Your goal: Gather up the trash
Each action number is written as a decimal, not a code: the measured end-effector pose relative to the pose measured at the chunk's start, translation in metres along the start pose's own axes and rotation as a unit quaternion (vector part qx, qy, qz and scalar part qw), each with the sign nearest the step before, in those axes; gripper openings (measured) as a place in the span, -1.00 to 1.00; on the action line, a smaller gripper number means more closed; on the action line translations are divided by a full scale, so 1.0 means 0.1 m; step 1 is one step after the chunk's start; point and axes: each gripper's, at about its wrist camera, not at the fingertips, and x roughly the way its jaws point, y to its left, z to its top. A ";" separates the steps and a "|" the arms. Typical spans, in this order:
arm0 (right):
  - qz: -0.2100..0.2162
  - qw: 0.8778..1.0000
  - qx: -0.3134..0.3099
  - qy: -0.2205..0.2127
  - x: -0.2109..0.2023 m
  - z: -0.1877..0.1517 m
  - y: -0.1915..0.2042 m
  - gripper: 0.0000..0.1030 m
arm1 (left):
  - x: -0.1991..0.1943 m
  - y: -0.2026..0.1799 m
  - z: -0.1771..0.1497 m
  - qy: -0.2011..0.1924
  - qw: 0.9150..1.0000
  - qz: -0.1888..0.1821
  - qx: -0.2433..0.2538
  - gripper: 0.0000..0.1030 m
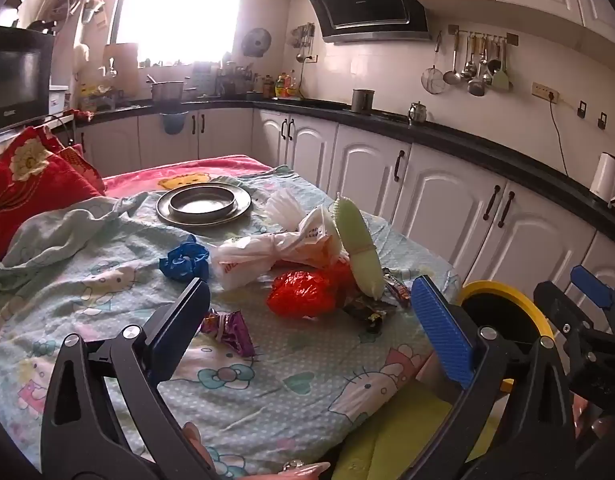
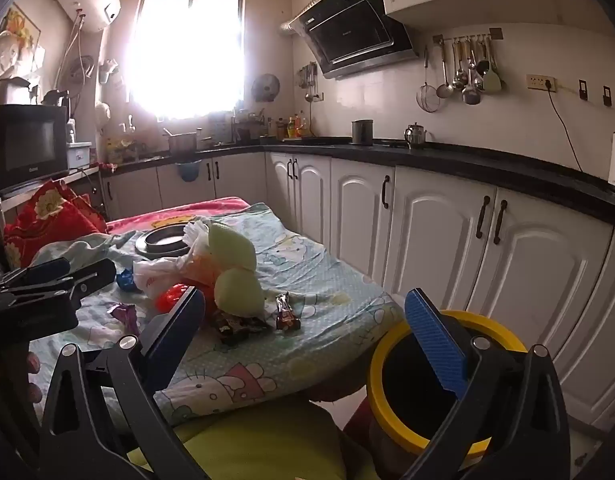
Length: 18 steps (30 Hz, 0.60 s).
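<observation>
**Left wrist view: litter on the cloth, both grippers wide and empty**

Left wrist view looks over a table draped in a pale blue cartoon-print cloth [image 1: 107, 280]. The left gripper [image 1: 311, 316] hangs above its near edge, jaws spread as wide as they go, nothing between them. Scattered ahead lie a crumpled purple foil wrapper [image 1: 229, 330], a scrunched blue plastic scrap [image 1: 184, 261], a knotted white plastic bag [image 1: 267, 254], a crinkled red plastic bag [image 1: 303, 294], a pale green foam sleeve [image 1: 357, 246] leaning over the bags, and dark snack wrappers [image 1: 369, 314] just beside the red one. Behind them sits a round grey metal plate [image 1: 203, 204].

From the right wrist view, the right gripper [image 2: 307, 316] is likewise fully open and empty, held over the table's near corner. Below its right finger stands a yellow-rimmed black bin [image 2: 403, 432], off the table edge.
</observation>
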 end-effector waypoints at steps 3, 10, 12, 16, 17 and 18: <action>-0.007 1.000 -0.007 0.007 0.00 0.02 -0.02 0.88 | 0.00 0.00 0.00 0.003 1.000 -0.001 0.000 0.80; -0.013 1.000 -0.009 0.011 0.07 -0.03 0.03 0.88 | -0.02 -0.03 0.00 0.006 1.000 -0.004 -0.002 0.80; -0.013 1.000 -0.010 0.010 0.08 -0.04 0.02 0.88 | -0.02 -0.05 -0.01 0.005 1.000 -0.005 -0.003 0.80; -0.014 1.000 -0.013 0.009 0.05 0.00 0.04 0.88 | 0.00 -0.04 0.00 0.007 1.000 -0.006 -0.005 0.80; -0.014 1.000 -0.013 0.009 0.04 0.00 0.04 0.88 | 0.01 -0.02 0.00 0.007 1.000 -0.008 -0.006 0.80; -0.015 1.000 -0.014 0.009 0.03 0.01 0.05 0.88 | 0.01 -0.02 0.00 0.007 1.000 -0.008 -0.006 0.80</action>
